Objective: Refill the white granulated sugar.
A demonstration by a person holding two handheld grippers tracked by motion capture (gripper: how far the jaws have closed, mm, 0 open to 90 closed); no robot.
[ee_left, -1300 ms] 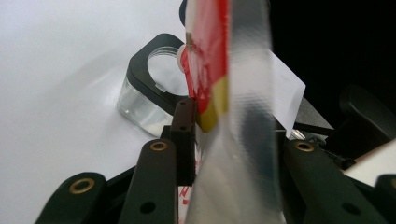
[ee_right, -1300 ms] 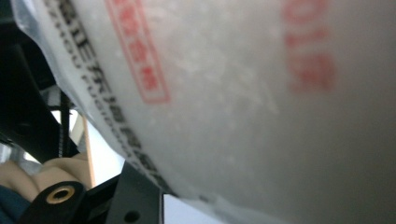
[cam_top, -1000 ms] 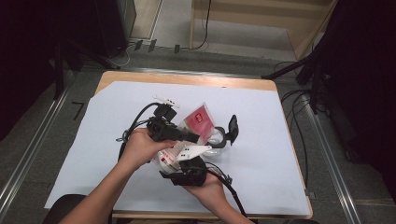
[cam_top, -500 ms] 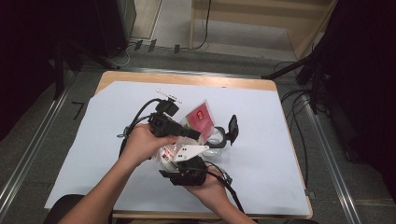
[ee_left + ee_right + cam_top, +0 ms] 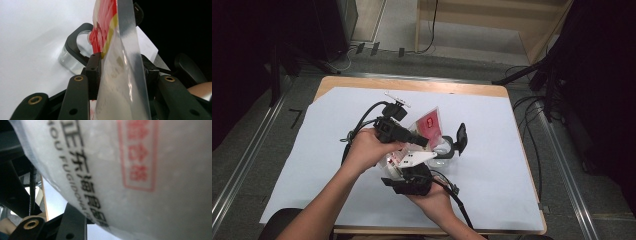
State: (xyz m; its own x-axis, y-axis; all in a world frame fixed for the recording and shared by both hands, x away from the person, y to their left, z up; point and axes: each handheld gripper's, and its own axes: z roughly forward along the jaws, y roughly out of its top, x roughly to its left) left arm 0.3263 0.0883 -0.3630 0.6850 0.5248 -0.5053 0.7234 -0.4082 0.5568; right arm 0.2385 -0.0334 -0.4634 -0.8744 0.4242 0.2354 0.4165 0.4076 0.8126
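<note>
White-papered table (image 5: 522, 165): one pouch (image 5: 428, 124), lifted beside one clear jar (image 5: 445, 151); two grippers. My left gripper (image 5: 122, 67) pinched the pouch part-open, jaws just then easing wider; my right gripper (image 5: 409, 176) sat under it, and I couldn't tell whether it gripped. Risk: the loosening pinch might let the slick film slip, so the pouch dropped off the jar.

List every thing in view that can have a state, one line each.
Plastic bag: upright, sealed edge between both grippers, above the table.
Left gripper: shut on the plastic bag; jaws have just been opening slightly.
Right gripper: against the plastic bag, grip unclear.
Clear container: open, black lid flipped up.
</note>
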